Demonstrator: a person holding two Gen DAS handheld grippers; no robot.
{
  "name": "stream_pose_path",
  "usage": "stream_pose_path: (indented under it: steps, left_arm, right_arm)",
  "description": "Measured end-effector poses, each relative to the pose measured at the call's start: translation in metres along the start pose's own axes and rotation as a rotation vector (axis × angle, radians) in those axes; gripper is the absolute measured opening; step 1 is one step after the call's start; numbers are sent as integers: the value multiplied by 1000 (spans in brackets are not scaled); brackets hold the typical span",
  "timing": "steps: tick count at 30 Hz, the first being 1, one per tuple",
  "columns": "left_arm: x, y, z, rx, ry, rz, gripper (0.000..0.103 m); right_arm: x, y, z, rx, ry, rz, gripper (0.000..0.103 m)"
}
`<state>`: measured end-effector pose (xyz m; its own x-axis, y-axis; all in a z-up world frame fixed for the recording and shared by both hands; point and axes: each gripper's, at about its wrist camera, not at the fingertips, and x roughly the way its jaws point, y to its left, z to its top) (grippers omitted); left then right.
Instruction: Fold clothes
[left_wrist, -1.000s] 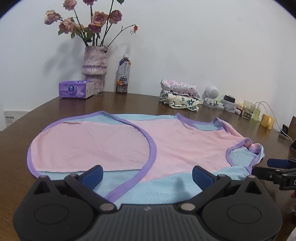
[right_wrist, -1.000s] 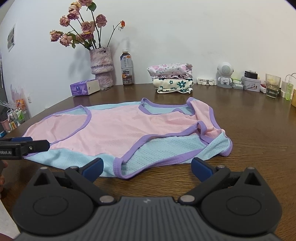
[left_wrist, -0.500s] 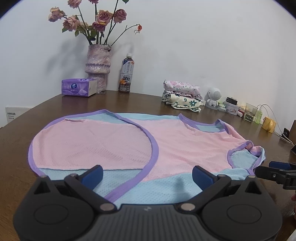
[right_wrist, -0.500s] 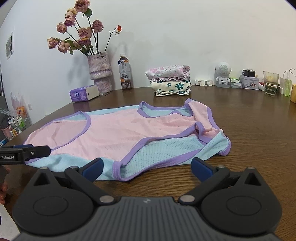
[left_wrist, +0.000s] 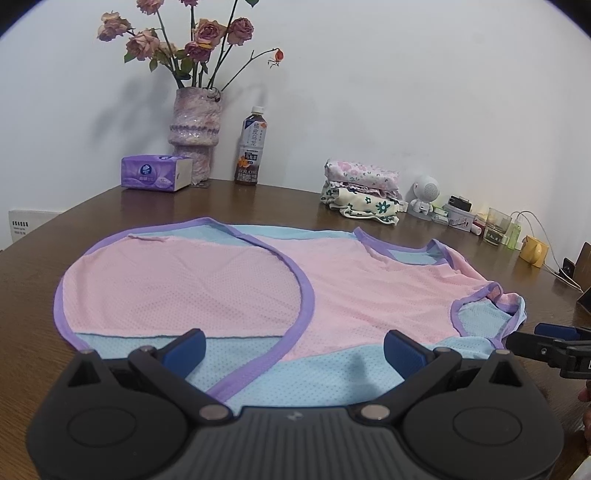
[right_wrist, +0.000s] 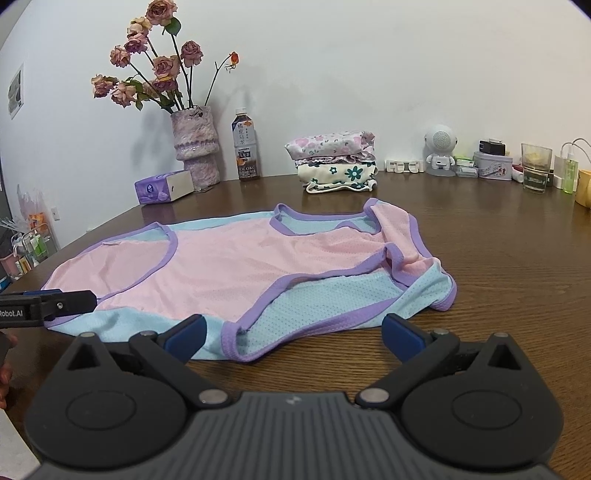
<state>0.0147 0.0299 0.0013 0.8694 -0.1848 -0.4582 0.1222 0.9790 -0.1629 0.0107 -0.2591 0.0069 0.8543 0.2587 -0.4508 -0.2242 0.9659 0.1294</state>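
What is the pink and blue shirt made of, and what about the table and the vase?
The shirt looks like thin sports mesh, probably synthetic: tiny holes dot the matte cloth, and it lies limp. The table looks like dark wood or wood veneer, with grain lines and a soft sheen. The vase has a lumpy, sparkly pink-purple surface; possibly glazed ceramic or glass, hard to tell.

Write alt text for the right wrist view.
A pink mesh top with purple trim lies flat on a wooden table, the open right gripper poised at its near edge. Folded clothes sit behind.
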Motion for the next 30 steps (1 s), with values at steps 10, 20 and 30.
stream_pose_path:
  steps: [10, 20, 30]
  left_arm:
    - [0, 0, -1, -10, -8, 6, 103]
    - [-1, 1, -1, -12, -9, 3, 103]
    - [-2, -1, -1, -6, -12, 15, 103]
  right_arm:
    - [1, -1, 0, 2, -1, 1, 103]
    - [0, -1, 0, 3, -3, -1, 103]
    - [0, -1, -1, 7, -7, 3, 103]
